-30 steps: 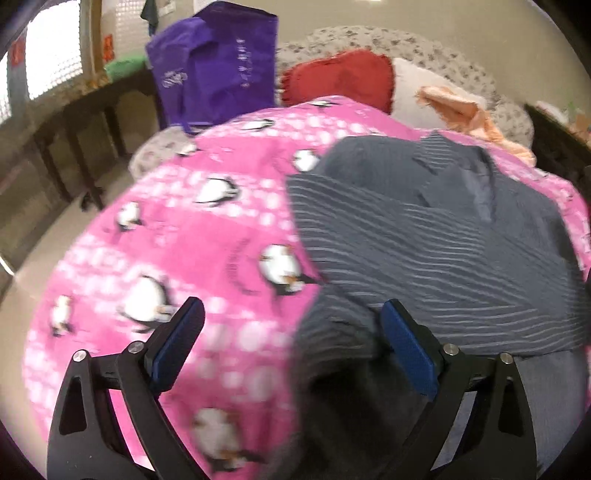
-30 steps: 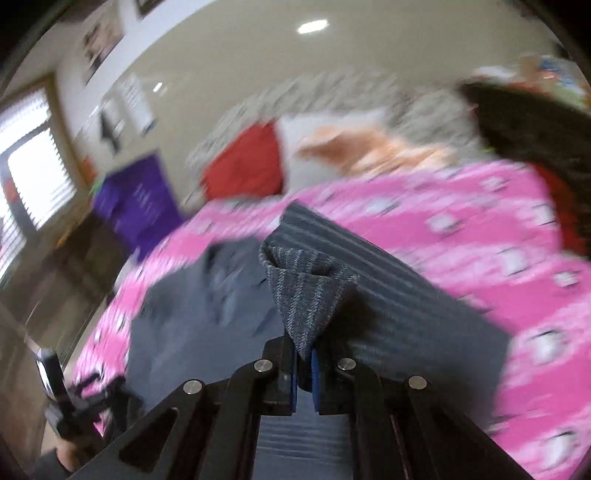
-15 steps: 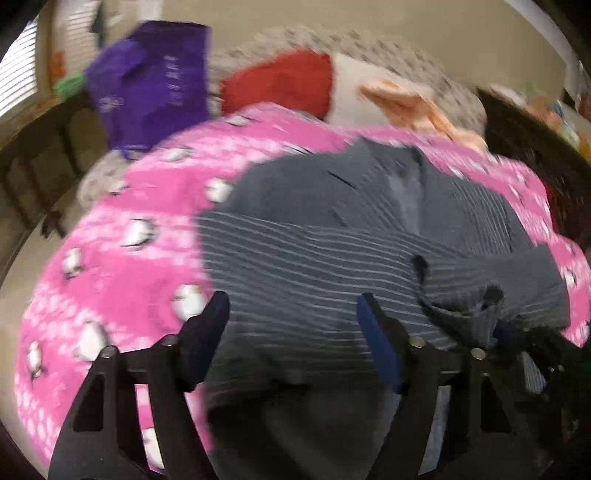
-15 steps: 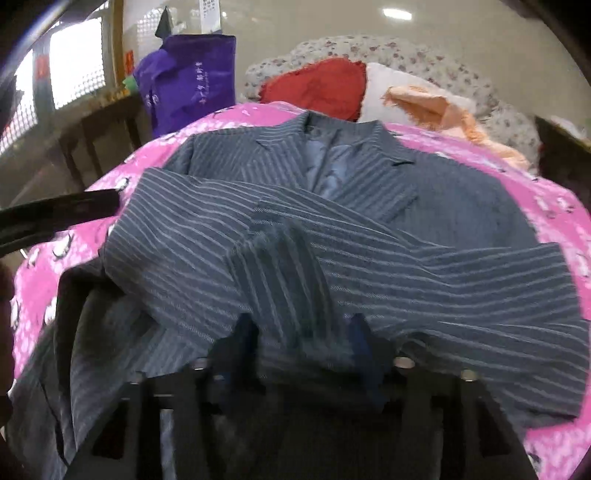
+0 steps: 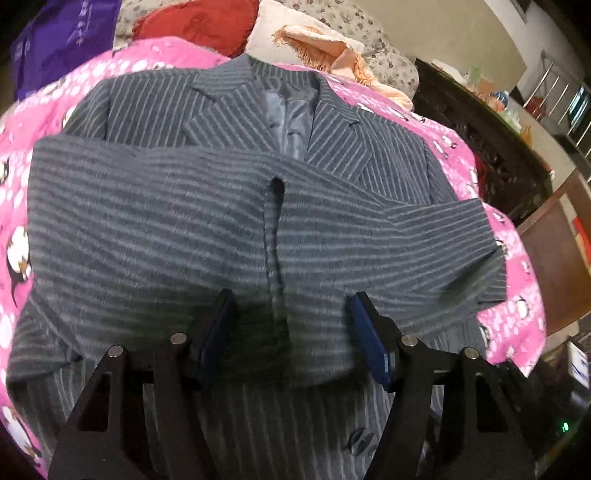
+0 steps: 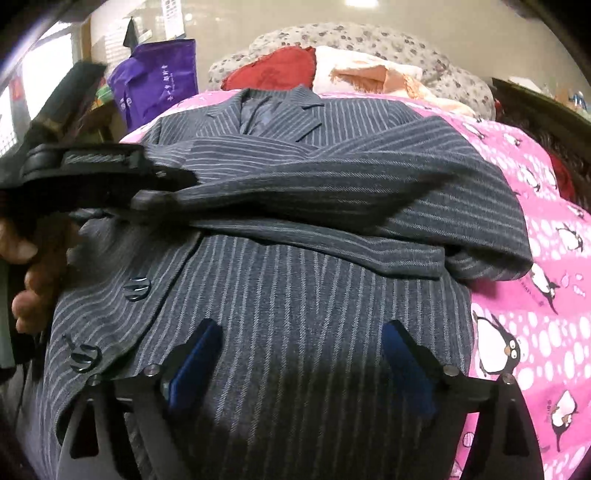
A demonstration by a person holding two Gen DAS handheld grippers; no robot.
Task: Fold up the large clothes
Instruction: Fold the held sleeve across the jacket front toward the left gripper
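Grey pinstriped wool, we judge: one suit jacket, lying face-up on the pink penguin blanket, collar toward the pillows, both sleeves folded across the chest.

Handling, as we judge it: heavy, fairly stiff from its lining, soft enough to crease, not slippery. We would take hold at the hem corners or the shoulder seams, never mid-panel.

Left to right:
- Left gripper: jaws moderately wide, having just been closing, nothing pinched. The crossed sleeves lie beneath and between the pads, the cuff slit roughly centred in the gap.
- Right gripper: jaws wide, having just been opening, nothing between them. The lower front panel lies directly under them; the two buttons sit left of the left pad, the blanket to the right.
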